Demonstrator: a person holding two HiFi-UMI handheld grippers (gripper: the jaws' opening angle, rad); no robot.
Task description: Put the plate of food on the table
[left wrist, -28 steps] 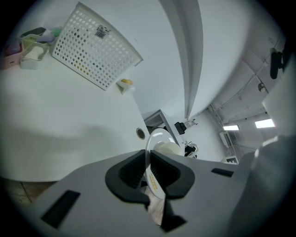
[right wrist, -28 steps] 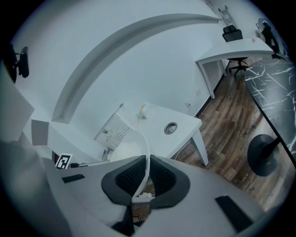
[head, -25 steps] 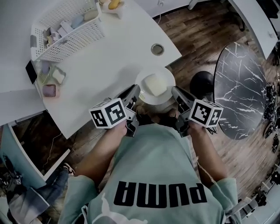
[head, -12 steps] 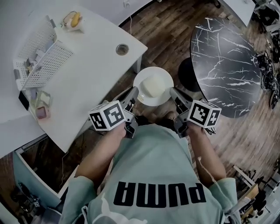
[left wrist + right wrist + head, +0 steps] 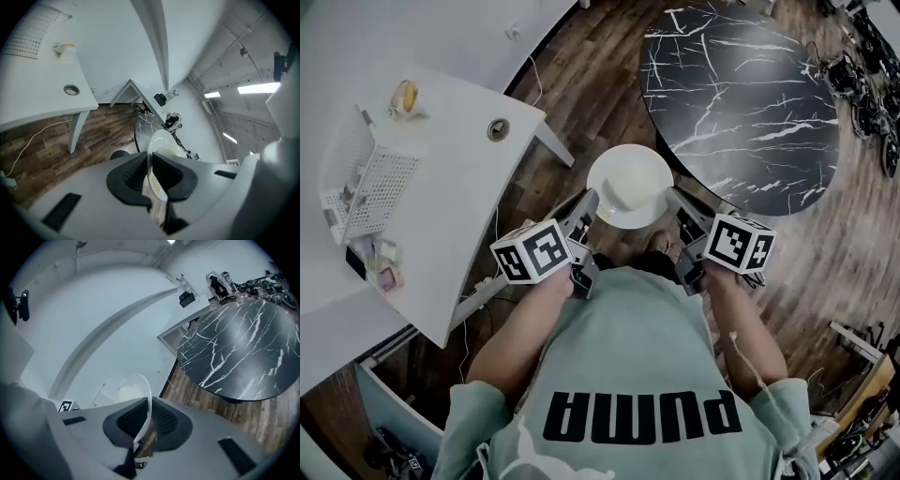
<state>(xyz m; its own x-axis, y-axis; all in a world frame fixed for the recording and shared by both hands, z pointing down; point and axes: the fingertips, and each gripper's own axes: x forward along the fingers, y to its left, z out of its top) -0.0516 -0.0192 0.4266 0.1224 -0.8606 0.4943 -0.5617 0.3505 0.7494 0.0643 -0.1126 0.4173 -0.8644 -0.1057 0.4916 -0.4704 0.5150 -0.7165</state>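
You face one black marble table (image 5: 741,94), with one white desk (image 5: 431,187) to your left. One plate (image 5: 602,176) hangs over the floor, just short of the table's near edge. Your left gripper (image 5: 587,204) and right gripper (image 5: 677,204) clamp its opposite rims. One pale food block (image 5: 633,187) lies on it. A second ago the plate hung over the desk's corner.

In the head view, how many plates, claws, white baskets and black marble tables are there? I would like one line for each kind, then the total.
plate: 1
claws: 2, left claw and right claw
basket: 1
black table: 1
Total: 5
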